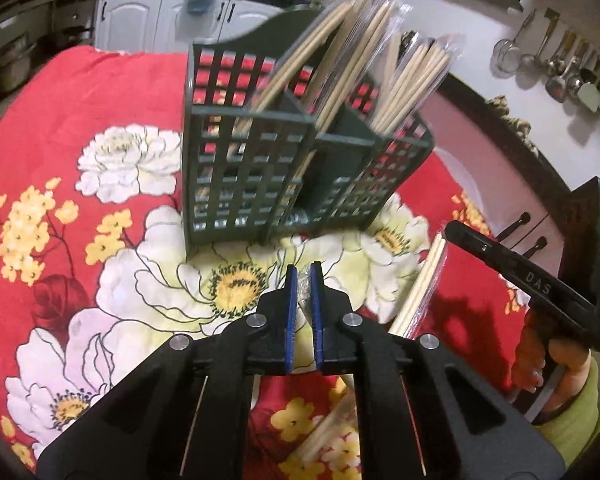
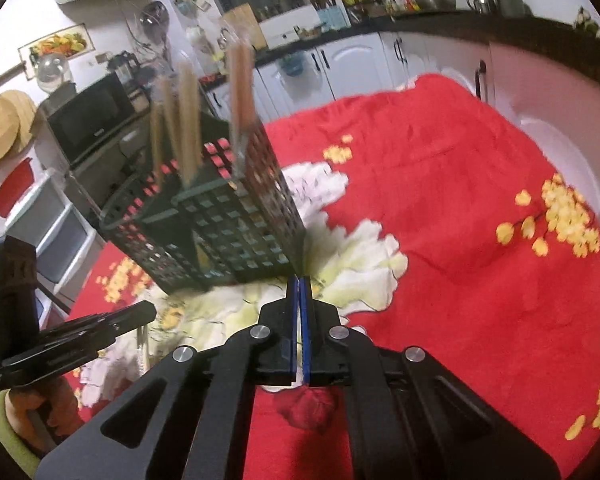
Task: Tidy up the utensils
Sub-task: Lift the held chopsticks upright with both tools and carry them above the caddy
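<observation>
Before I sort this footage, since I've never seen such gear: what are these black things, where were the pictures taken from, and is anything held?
A person holds hand-operated tongs in each hand, each with a camera looking along its fingers. One picture is from the left tongs, the other from the right tongs. On the red flowered cloth stands a green basket of wrapped chopsticks; another pack shows nearer the cameras. Both tongs are shut. The left pinches crinkled clear wrapper; whether the right grips anything is unclear.

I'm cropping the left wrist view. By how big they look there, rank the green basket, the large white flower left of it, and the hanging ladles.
1. green basket
2. white flower
3. ladles, though they hang far behind, so distance shrinks them.
</observation>
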### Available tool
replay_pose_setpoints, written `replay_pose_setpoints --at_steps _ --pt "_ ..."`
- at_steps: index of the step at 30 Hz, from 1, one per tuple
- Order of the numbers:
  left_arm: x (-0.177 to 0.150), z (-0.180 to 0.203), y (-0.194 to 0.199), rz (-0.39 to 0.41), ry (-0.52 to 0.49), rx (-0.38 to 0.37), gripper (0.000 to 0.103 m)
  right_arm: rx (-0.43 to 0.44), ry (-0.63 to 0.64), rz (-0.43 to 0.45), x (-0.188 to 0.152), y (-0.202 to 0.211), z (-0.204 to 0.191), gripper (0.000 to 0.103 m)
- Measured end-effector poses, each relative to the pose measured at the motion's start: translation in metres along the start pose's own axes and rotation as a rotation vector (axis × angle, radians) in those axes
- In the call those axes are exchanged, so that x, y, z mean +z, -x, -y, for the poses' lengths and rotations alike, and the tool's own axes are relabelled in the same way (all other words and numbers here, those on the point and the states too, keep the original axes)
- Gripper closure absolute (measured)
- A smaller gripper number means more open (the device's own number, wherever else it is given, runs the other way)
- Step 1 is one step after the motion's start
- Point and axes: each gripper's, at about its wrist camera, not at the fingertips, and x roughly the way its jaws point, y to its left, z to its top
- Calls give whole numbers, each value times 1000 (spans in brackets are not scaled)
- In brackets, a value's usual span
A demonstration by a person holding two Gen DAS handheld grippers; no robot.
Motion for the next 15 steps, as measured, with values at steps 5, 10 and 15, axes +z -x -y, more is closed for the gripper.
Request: replay_pose_setpoints --at_steps 5,10,15 --pt "3 8 17 45 -9 -17 100 31 24 56 8 25 -12 101" --pt "7 19 34 90 -27 -34 100 65 58 108 17 46 -28 101" --pt "14 30 49 135 -36 -55 100 92 115 158 24 67 -47 101"
